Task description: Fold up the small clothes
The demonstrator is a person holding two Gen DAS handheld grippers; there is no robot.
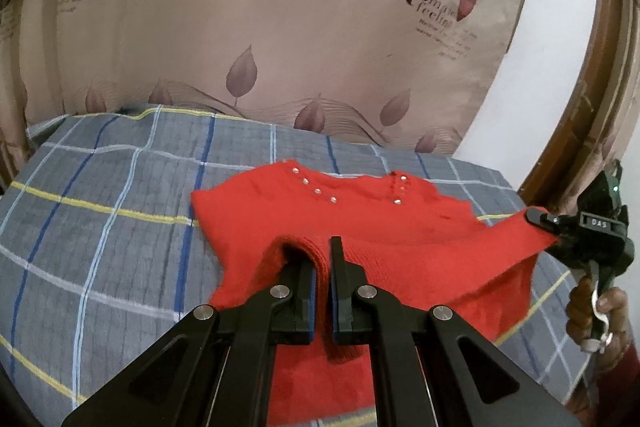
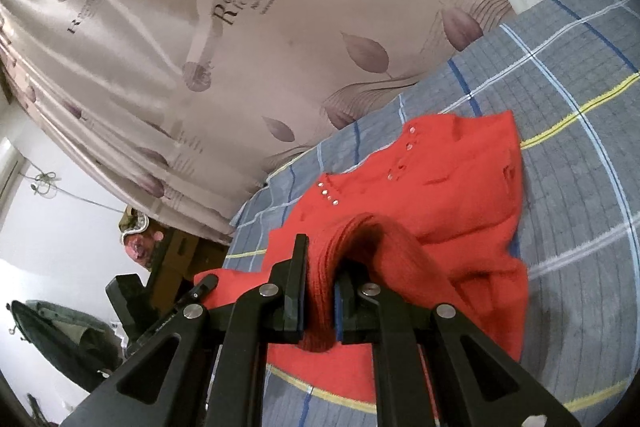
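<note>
I am clamping both the left gripper (image 1: 322, 267) and right gripper (image 2: 322, 267) on the red knitted sweater's (image 1: 360, 223) near hem, its body stretching toward twelve o'clock.

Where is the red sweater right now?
The red sweater lies on the plaid bedsheet in front of the leaf-print curtain, its near edge pinched by the left gripper and right gripper.

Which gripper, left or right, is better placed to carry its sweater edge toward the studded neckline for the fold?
Probably the left gripper: shut on the red sweater centrally, facing the neckline studs. The right gripper, also shut on knit, holds at the garment's side, angled across it.
</note>
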